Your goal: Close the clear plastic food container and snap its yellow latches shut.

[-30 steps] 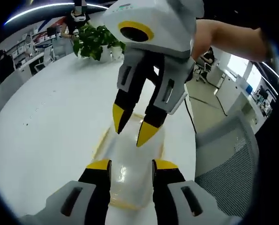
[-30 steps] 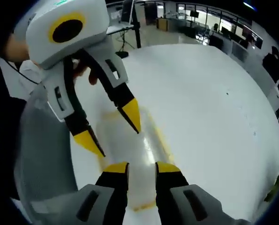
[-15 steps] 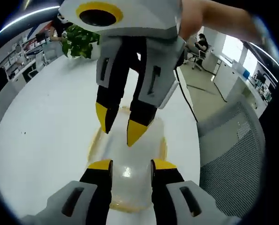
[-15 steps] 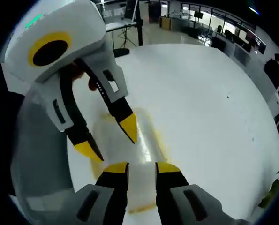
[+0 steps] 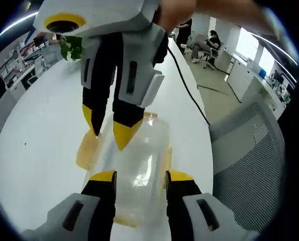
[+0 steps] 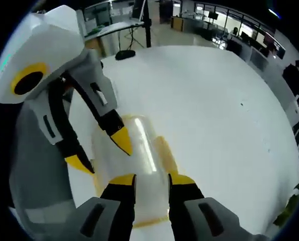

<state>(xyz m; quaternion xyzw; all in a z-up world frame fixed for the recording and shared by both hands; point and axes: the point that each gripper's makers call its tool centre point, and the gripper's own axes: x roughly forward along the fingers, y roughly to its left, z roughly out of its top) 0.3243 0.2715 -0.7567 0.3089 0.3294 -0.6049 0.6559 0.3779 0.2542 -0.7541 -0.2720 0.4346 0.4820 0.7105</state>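
White worktop (image 5: 43,150) carries the clear container (image 5: 139,170) lying between our left gripper (image 5: 138,176) fingers, spread at one end, and our right gripper (image 6: 150,178), likewise spread at the other, both angled steeply down; we judge uneven pressure could skid it, leaving a yellow latch (image 5: 86,150) unsnapped.

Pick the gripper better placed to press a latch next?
Probably right. In the left gripper view the right gripper hangs, tips down, beside the yellow latch on the container. The left gripper straddles the lid's end.
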